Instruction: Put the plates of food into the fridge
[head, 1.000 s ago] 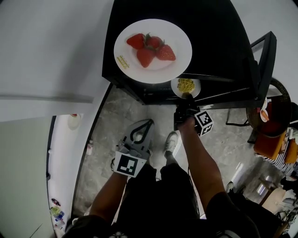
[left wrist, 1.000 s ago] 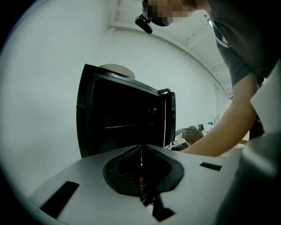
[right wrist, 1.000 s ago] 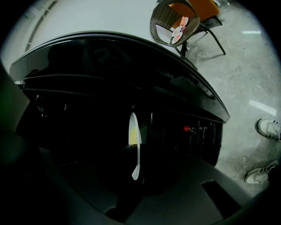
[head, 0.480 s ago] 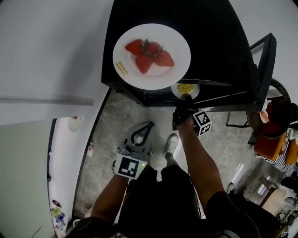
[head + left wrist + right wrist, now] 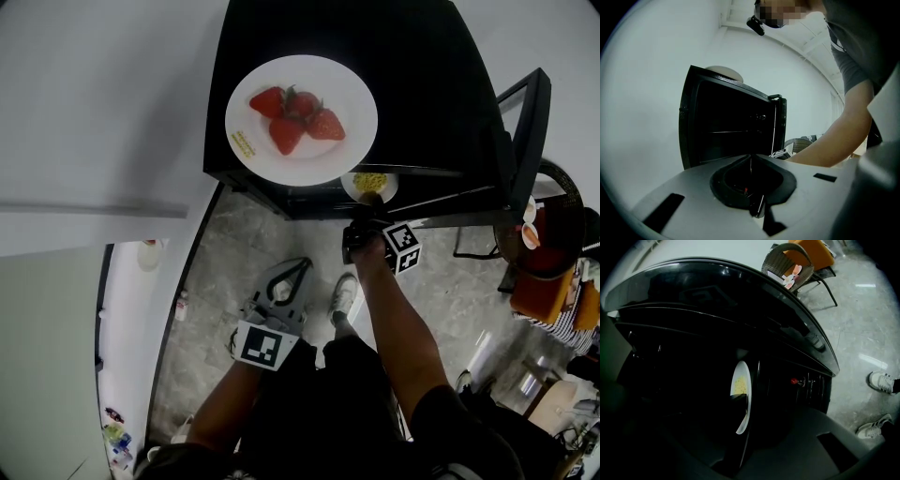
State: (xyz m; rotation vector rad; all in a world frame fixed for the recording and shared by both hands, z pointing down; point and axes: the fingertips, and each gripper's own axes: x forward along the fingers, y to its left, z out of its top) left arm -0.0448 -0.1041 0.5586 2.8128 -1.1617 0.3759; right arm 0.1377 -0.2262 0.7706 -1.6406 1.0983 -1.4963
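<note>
While the head view shows the strawberry plate (image 5: 302,119) atop the fridge (image 5: 422,112), the right gripper view shows the right gripper (image 5: 746,391), jaws just easing open, pinching the small plate (image 5: 742,420); the left gripper (image 5: 751,164) is closed, empty.

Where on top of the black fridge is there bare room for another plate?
Bare: the fridge top right of and behind the strawberry plate, toward the open door. Crowded: its front left corner, filled by that plate.

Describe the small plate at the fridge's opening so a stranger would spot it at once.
Start at the black fridge, its door swung open. At its open front, just under the top edge, a small plate pokes out. It is white with a heap of yellow food, and much smaller than the big plate of red strawberries sitting on top of the fridge.
</note>
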